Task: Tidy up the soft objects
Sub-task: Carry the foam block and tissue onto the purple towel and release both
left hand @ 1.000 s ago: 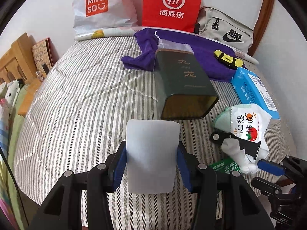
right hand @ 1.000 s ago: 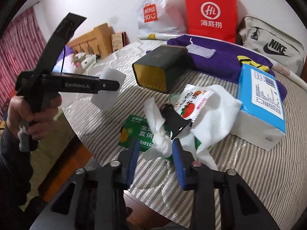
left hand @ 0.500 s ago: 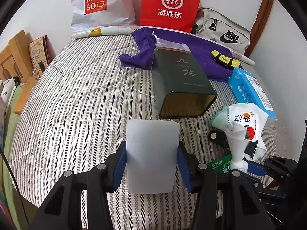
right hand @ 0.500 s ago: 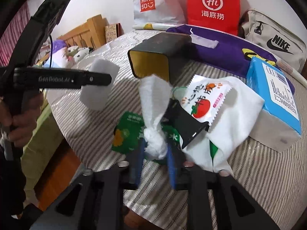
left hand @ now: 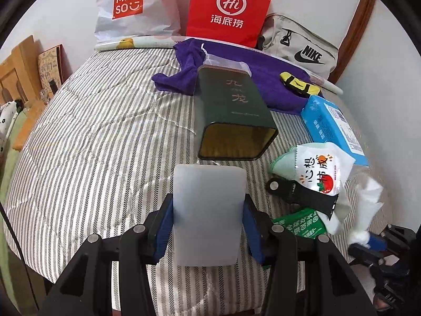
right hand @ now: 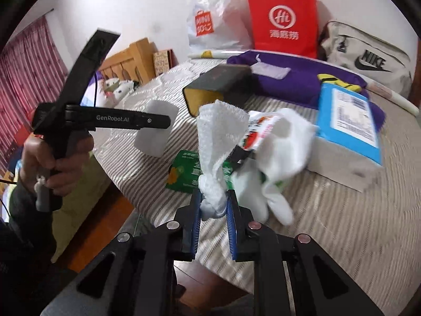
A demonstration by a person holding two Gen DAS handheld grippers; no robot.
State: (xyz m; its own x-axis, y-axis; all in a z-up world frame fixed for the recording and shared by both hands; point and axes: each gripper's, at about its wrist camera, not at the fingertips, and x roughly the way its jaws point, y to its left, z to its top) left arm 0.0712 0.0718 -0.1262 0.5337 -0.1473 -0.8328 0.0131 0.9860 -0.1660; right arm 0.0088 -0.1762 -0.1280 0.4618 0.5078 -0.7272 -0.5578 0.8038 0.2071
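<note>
My left gripper [left hand: 208, 226] is shut on a pale grey-white foam block [left hand: 209, 210], held above the striped bed cover in front of the open mouth of a dark green tin [left hand: 231, 115] lying on its side. The block also shows in the right wrist view [right hand: 156, 131], with the left gripper [right hand: 147, 121] around it. My right gripper [right hand: 213, 205] is shut on the knotted end of a white cloth [right hand: 218, 137], lifted off the bed. In the left wrist view the cloth [left hand: 365, 205] hangs at the far right.
A tomato snack packet [left hand: 318, 173] lies on a white-and-green cloth, with a black strap [left hand: 297, 192] and a green packet [left hand: 300, 223] beside it. A blue tissue pack [left hand: 331, 129], purple towel [left hand: 236, 68], Nike bag [left hand: 302, 50] and shopping bags [left hand: 229, 8] lie behind.
My right gripper has closed on the white cloth and lifted it up and back from the pile. My left gripper still holds the foam block, shifted slightly toward the tin.
</note>
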